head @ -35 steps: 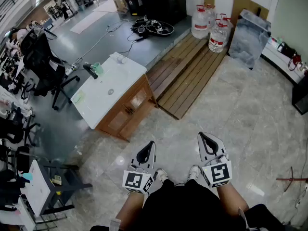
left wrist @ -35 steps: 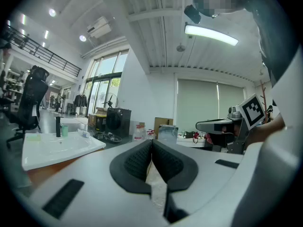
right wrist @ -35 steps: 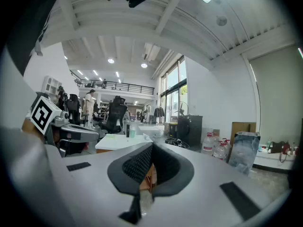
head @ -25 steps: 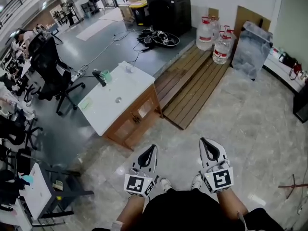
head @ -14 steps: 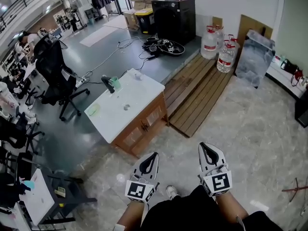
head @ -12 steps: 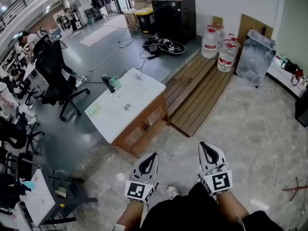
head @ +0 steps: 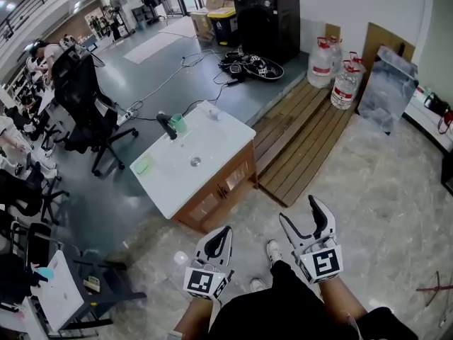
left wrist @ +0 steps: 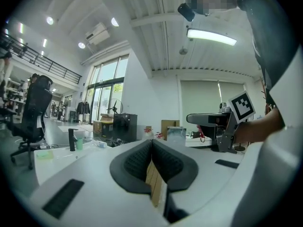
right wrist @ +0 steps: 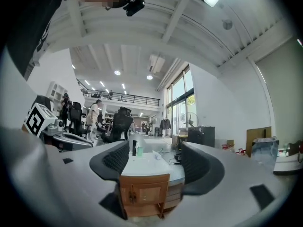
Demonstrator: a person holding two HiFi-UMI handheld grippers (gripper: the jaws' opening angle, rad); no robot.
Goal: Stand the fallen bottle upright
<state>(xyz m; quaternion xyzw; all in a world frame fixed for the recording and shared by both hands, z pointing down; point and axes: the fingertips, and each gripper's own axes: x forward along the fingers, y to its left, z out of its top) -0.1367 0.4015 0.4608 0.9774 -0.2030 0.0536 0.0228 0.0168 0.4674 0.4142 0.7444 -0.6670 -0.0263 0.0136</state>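
Observation:
A small pale bottle [head: 214,114] lies on its side at the far corner of the white sink top [head: 212,147] of a wooden cabinet [head: 219,193]. It also shows as a small shape on the counter in both gripper views [left wrist: 101,144] [right wrist: 157,156]. Both grippers are held low in front of the person, a few steps short of the cabinet. My left gripper [head: 225,231] [left wrist: 151,143] is shut with nothing in it. The right gripper [head: 299,211] [right wrist: 154,159] has its jaws apart and opening, with nothing between them.
A black faucet [head: 166,126] and a green cup [head: 178,124] stand at the counter's left end. Wooden decking [head: 311,137] and water jugs [head: 343,83] lie to the right. A black office chair [head: 85,91] stands left, a small side table [head: 64,299] nearer left.
The person has walked toward the cabinet, which now sits closer to both grippers. The right gripper's jaws have gone from shut to apart. The left gripper stays shut.

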